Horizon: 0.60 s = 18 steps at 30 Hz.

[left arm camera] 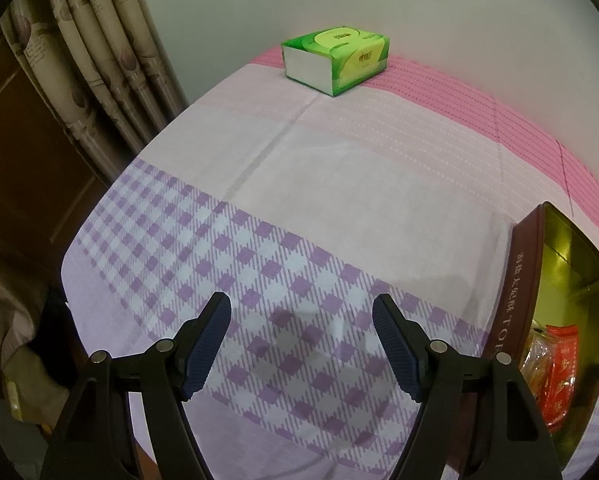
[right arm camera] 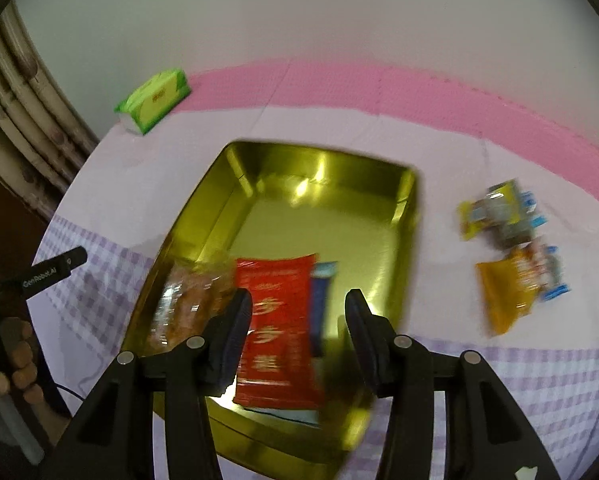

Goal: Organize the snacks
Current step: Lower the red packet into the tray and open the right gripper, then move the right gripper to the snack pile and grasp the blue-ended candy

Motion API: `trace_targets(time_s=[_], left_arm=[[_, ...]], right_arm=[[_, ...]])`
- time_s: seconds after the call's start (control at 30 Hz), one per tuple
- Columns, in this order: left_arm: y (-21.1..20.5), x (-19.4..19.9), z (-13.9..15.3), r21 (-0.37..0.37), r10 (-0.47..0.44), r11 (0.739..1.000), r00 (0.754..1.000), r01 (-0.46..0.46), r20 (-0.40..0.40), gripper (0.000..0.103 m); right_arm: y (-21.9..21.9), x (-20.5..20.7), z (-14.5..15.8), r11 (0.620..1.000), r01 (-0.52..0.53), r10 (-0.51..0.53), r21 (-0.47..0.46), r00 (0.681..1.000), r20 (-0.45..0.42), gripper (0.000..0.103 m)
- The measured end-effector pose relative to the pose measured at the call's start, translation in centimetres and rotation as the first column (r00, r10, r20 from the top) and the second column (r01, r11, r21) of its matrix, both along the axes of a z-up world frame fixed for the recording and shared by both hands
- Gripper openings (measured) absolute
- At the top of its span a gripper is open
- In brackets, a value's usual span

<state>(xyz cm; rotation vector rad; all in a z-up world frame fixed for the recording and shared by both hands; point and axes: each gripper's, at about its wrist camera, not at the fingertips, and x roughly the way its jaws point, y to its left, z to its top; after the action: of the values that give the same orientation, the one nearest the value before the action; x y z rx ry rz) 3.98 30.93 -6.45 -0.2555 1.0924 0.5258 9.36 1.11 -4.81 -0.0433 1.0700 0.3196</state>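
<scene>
A gold-lined tin (right arm camera: 413, 208) with a brown outer wall (left arm camera: 515, 280) lies open on the cloth. In it are a red packet (right arm camera: 279, 320), a clear pack of orange snacks (right arm camera: 191, 300) and a blue packet (right arm camera: 321, 292). My right gripper (right arm camera: 298, 298) hangs open above the near end of the tin, its pads clear of the red packet below. Two loose piles of snack packets (right arm camera: 499, 212) (right arm camera: 515, 288) lie on the cloth right of the tin. My left gripper (left arm camera: 301, 304) stands open over the purple checked cloth left of the tin, with nothing between its fingers.
A green tissue box (left arm camera: 335, 56) sits at the far edge by the white wall. Curtains (left arm camera: 99, 60) hang beyond the table's left edge. A hand (right arm camera: 19, 356) holding the left gripper's body (right arm camera: 55, 270) shows at the left of the right wrist view.
</scene>
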Motion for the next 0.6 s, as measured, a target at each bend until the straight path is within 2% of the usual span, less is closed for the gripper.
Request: trace_targets(time_s=[0.07, 0.2, 0.4, 0.6], left_arm=[[0.0, 0.0, 0.0, 0.003, -0.001, 1.000, 1.000, 0.001, -0.001, 0.074], [-0.5, 0.1, 0.0, 0.015, -0.013, 1.000, 1.000, 0.013, -0.006, 0.074], [-1.4, 0.1, 0.3, 0.021, -0.036, 0.999, 0.999, 0.036, 0.017, 0.074], [-2.6, 0.3, 0.3, 0.058, -0.074, 0.996, 0.997, 0.072, 0.035, 0.074]], right_arm=[[-1.9, 0.5, 0.6, 1.000, 0.009, -0.008, -0.024, 1.000, 0.024, 0.047], [-7.9, 1.6, 1.0, 0.992, 0.100, -0.096, -0.078, 0.994, 0.056, 0.048], [-15.9, 3.7, -0.7, 0.958, 0.212, -0.200, -0.193, 0.977, 0.080, 0.048], [-19.9, 4.8, -2.6, 0.957, 0.206, -0.195, -0.207, 0.978, 0.070, 0.048]])
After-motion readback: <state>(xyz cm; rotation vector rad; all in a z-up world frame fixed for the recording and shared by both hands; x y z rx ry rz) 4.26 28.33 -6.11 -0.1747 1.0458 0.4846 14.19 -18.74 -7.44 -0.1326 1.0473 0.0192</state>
